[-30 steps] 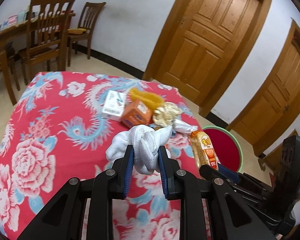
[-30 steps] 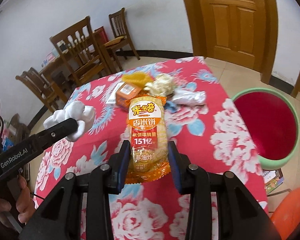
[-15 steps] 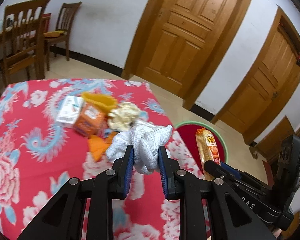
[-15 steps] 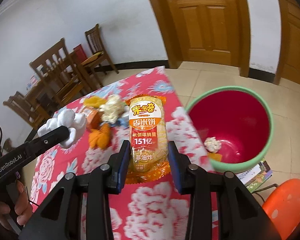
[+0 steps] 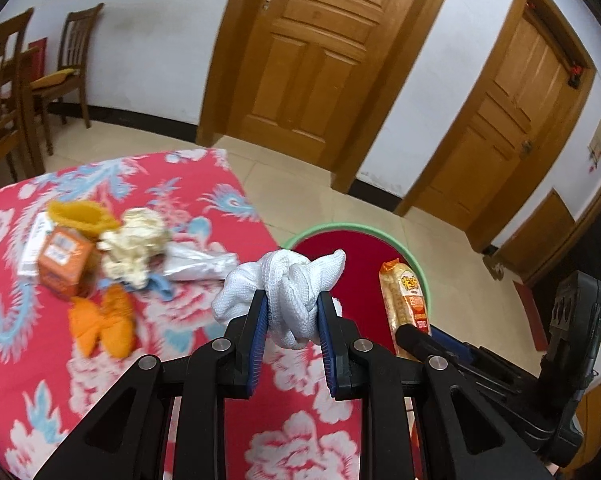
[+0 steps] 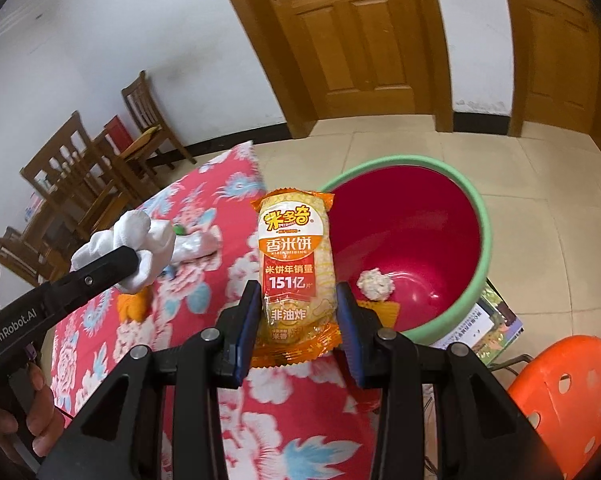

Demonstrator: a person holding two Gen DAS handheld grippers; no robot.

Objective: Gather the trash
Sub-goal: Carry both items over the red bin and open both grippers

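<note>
My left gripper is shut on a knotted white cloth wad, held above the table's right edge near the bin. My right gripper is shut on an orange rice-cracker packet, which also shows in the left wrist view as the packet. The red bin with a green rim stands on the floor just beyond the table; a crumpled pale ball and an orange scrap lie in it. In the right wrist view the left gripper with the cloth sits to the left.
On the red floral tablecloth lie an orange box, a yellow wrapper, crumpled paper, a silver wrapper and orange scraps. An orange stool and papers are beside the bin. Wooden chairs and doors stand behind.
Both grippers have swung right, from over the table toward its right edge. The bin now fills much more of both views. Both grips are unchanged.
</note>
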